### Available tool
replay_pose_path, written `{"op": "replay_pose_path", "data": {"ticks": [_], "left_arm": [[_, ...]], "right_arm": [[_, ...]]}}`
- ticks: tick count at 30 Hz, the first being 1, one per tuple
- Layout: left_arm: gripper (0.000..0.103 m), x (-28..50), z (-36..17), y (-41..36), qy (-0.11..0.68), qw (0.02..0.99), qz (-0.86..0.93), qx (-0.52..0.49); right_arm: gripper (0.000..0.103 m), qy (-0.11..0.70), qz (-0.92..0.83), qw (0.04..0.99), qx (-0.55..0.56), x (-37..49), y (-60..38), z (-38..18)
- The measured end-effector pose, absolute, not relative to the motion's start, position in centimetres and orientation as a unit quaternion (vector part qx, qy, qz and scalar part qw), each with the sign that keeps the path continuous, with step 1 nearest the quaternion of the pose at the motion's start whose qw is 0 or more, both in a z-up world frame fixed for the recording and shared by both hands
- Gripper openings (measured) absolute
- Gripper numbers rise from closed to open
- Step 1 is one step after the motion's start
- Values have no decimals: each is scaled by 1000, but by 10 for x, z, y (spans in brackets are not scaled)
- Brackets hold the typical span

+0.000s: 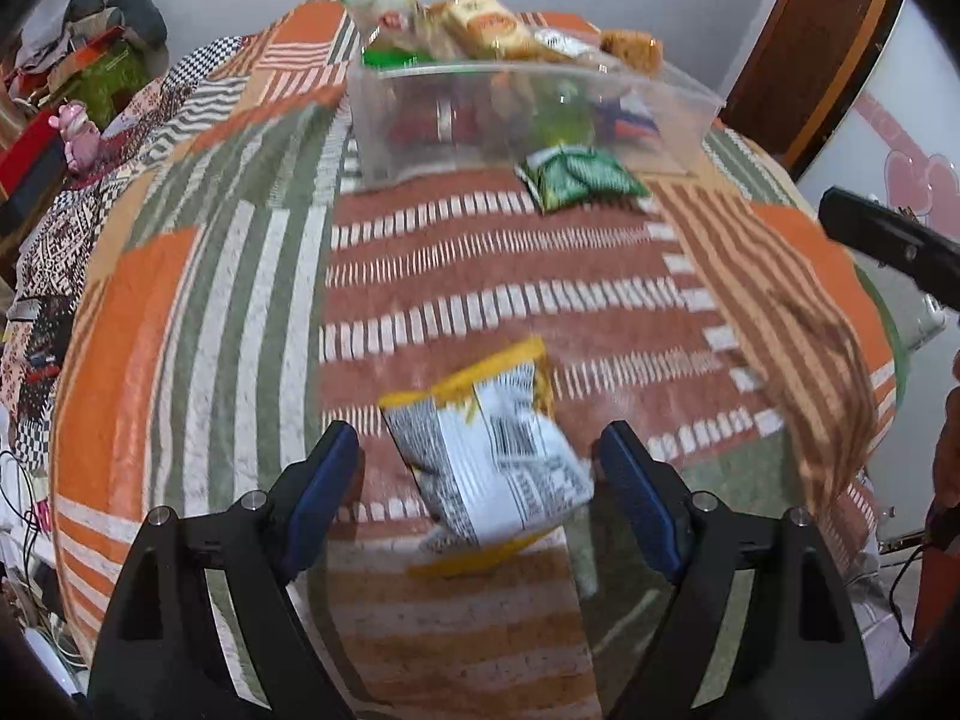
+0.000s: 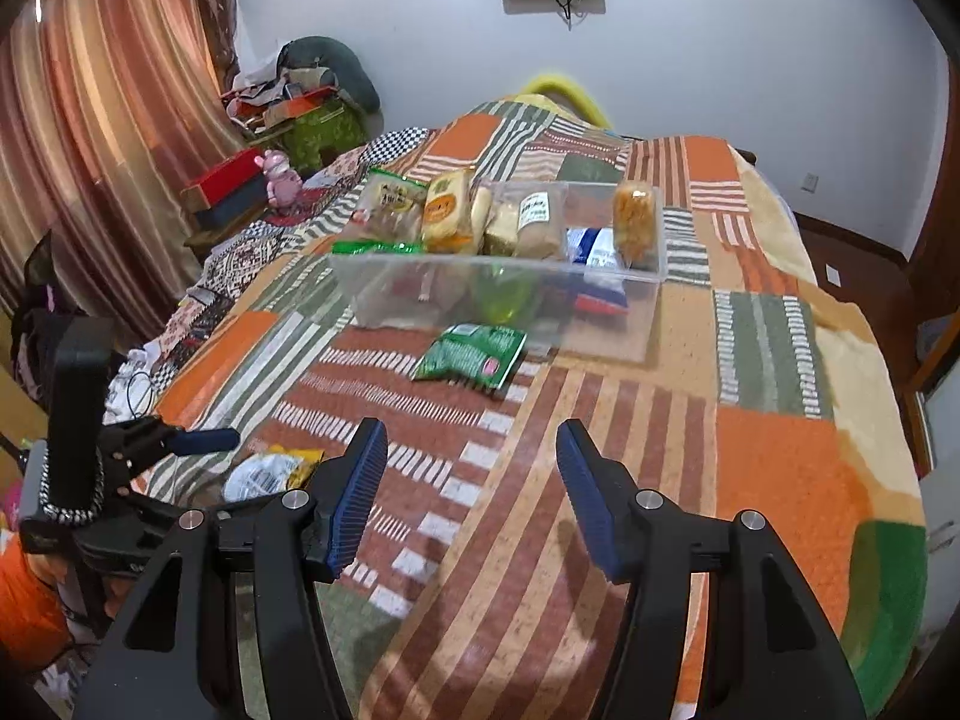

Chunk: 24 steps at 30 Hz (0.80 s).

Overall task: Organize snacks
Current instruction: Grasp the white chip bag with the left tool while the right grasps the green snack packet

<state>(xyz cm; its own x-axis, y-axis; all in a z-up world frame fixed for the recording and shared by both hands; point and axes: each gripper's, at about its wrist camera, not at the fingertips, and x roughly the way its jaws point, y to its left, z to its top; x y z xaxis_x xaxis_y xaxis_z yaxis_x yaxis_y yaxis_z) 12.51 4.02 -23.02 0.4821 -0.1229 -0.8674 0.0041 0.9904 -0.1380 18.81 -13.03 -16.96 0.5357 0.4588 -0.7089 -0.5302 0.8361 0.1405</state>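
Observation:
A yellow and white snack packet [image 1: 489, 459] lies on the patchwork bedspread between the open fingers of my left gripper [image 1: 480, 462]; the pads do not touch it. It also shows in the right wrist view [image 2: 270, 474], beside the left gripper [image 2: 198, 441]. A green snack packet [image 1: 579, 177] [image 2: 471, 354] lies in front of a clear plastic bin [image 1: 420, 120] [image 2: 600, 324] that holds several snacks. My right gripper [image 2: 468, 480] is open and empty above the bedspread, well short of the green packet.
Several bread and snack packs [image 2: 450, 216] stand in a row behind the bin. A pink toy [image 2: 282, 180], boxes and clutter sit beyond the bed's left edge. A curtain [image 2: 90, 150] hangs at left. The bed's right edge [image 2: 888, 420] drops off by a wooden door.

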Motion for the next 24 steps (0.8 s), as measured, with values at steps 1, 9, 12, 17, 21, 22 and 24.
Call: {"op": "replay_pose_path", "data": {"ticks": [1,9,12,17,21,22,24], "left_arm": [[83,124,-233,40,507,859,-36,-60],[50,122,-240,55,489,867,-45,-91],[47,125,-237,57,480,874,-29,-69],[46,139,-226,72,462,884,-18,-72],[46,149,-214,80,440,895,-14,-68],[46,153,-212,82,435,898,-14,-68],[46,159,-210,84,430,900,-13,-67]], "right_arm": [[56,391,282,875,-47,188,-130,-171],[66,396,272,875,-52,192,-125,-178],[71,397,269,876,-53,202,-119,-180],[72,409,267,871,-49,228,-102,-189],[72,424,269,863,-51,252,-85,-199],[72,427,270,861,-51,257,-82,-202],[72,440,272,854,-53,269,-72,-210]]}}
